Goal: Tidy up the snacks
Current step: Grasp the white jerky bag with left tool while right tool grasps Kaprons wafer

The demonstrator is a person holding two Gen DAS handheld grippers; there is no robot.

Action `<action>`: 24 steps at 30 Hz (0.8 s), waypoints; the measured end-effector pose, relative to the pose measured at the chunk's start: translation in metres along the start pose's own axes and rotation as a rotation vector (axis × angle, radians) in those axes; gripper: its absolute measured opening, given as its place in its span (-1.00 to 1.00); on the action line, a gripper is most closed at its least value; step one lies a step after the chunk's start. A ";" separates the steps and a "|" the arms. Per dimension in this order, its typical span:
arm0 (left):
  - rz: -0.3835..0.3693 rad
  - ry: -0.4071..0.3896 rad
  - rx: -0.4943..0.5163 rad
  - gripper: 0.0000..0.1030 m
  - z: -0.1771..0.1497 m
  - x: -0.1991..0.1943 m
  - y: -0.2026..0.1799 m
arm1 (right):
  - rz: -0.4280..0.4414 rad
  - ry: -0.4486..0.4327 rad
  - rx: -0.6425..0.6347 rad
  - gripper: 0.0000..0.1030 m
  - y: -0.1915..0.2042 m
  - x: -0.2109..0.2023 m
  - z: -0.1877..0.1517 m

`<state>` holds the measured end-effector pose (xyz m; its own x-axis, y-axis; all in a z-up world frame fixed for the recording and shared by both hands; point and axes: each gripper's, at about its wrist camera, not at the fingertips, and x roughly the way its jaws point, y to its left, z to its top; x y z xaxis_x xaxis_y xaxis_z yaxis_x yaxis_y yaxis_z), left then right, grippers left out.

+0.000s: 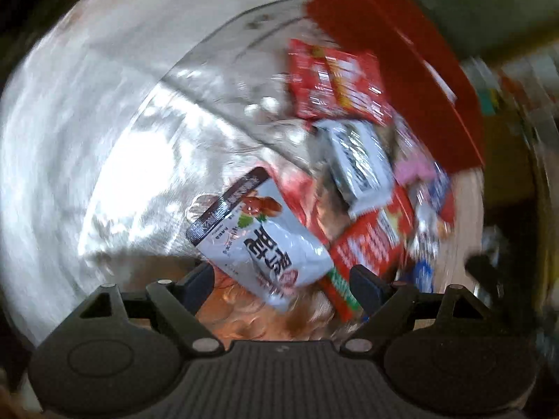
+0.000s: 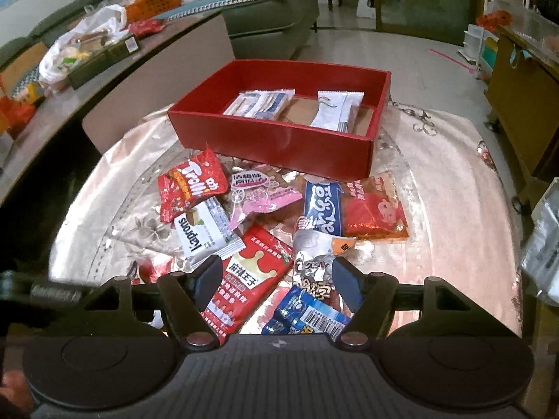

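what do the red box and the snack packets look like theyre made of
Red box: looks like cardboard with a smooth red coating; bare brown board shows on its inside floor. Snack packets, such as the Trolli one: thin glossy plastic film or foil, judging by crinkles, bright glints and crimped sealed ends.

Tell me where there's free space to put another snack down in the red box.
Red box: bare cardboard floor between the striped packet and the white packet. The near-left part is hidden behind its wall. Crowded: the snack pile in front, Trolli bag to orange packet.
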<state>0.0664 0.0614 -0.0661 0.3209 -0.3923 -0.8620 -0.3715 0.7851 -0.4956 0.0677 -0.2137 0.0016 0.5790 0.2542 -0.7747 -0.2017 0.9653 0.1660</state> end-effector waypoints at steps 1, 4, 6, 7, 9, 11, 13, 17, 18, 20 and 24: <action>0.005 -0.008 -0.039 0.56 0.000 0.003 0.000 | 0.010 -0.003 0.007 0.47 -0.002 0.000 0.000; 0.079 -0.051 -0.082 0.61 -0.003 0.006 -0.013 | 0.027 -0.005 0.011 0.47 -0.008 -0.002 0.002; 0.133 -0.085 -0.144 0.61 -0.004 0.008 -0.020 | 0.052 -0.014 0.025 0.47 -0.013 -0.004 0.002; 0.154 -0.101 -0.171 0.61 -0.004 0.009 -0.022 | 0.057 -0.011 0.029 0.47 -0.015 -0.005 0.002; 0.210 -0.122 -0.184 0.61 -0.005 0.012 -0.031 | 0.066 -0.013 0.034 0.47 -0.018 -0.007 0.003; 0.285 -0.141 -0.141 0.61 -0.010 0.019 -0.045 | 0.082 -0.020 0.044 0.47 -0.023 -0.012 0.004; 0.357 -0.161 -0.073 0.60 -0.018 0.026 -0.057 | 0.092 -0.032 0.051 0.47 -0.027 -0.017 0.005; 0.426 -0.183 0.047 0.47 -0.032 0.031 -0.066 | 0.111 -0.068 0.070 0.47 -0.038 -0.032 0.008; 0.431 -0.174 0.069 0.36 -0.032 0.029 -0.066 | 0.116 -0.078 0.073 0.47 -0.041 -0.035 0.008; 0.450 -0.155 0.131 0.09 -0.033 0.025 -0.064 | 0.117 -0.094 0.080 0.47 -0.047 -0.040 0.008; 0.497 -0.155 0.272 -0.13 -0.040 0.015 -0.057 | 0.112 -0.105 0.094 0.47 -0.055 -0.046 0.006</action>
<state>0.0577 -0.0088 -0.0550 0.2964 0.1124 -0.9484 -0.2796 0.9597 0.0264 0.0574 -0.2783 0.0317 0.6375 0.3602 -0.6810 -0.1971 0.9308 0.3078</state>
